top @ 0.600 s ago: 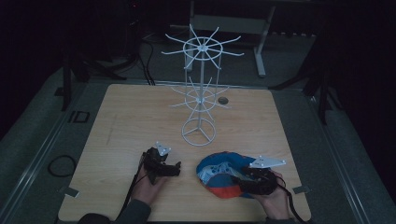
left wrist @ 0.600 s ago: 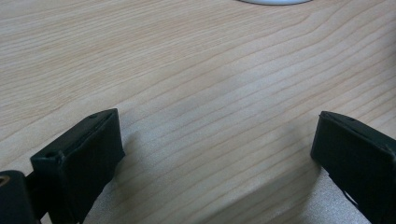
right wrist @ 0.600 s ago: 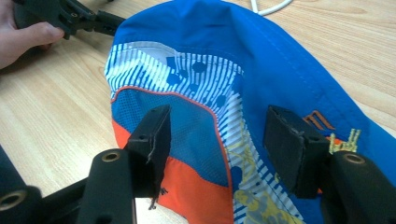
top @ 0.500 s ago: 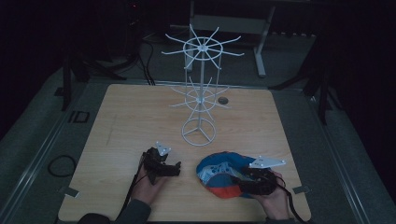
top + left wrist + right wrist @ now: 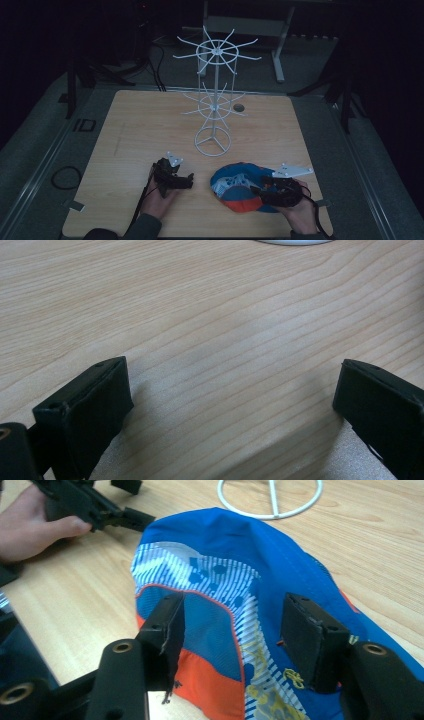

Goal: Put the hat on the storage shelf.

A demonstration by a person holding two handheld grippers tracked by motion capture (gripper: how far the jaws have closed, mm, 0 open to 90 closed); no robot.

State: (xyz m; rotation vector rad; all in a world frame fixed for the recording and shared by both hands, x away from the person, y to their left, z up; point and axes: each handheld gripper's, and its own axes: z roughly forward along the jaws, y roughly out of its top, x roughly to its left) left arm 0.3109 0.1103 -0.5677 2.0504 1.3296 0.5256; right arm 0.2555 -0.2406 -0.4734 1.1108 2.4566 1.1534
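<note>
Left gripper (image 5: 227, 405) gapes wide, low; right gripper (image 5: 232, 630) spread apart.

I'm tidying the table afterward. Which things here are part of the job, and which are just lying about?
In use: cap, right gripper with jaws open around it, wire rack, left gripper.
Lying about: small dark disc behind the rack.

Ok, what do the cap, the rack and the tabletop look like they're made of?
Cap: thin printed fabric, blue, white and orange, creased and matte; likely synthetic. Rack: thin white wire, probably coated metal, with a ring base. Tabletop: pale wood grain, smooth and matte; laminate or real wood, can't tell which.
</note>
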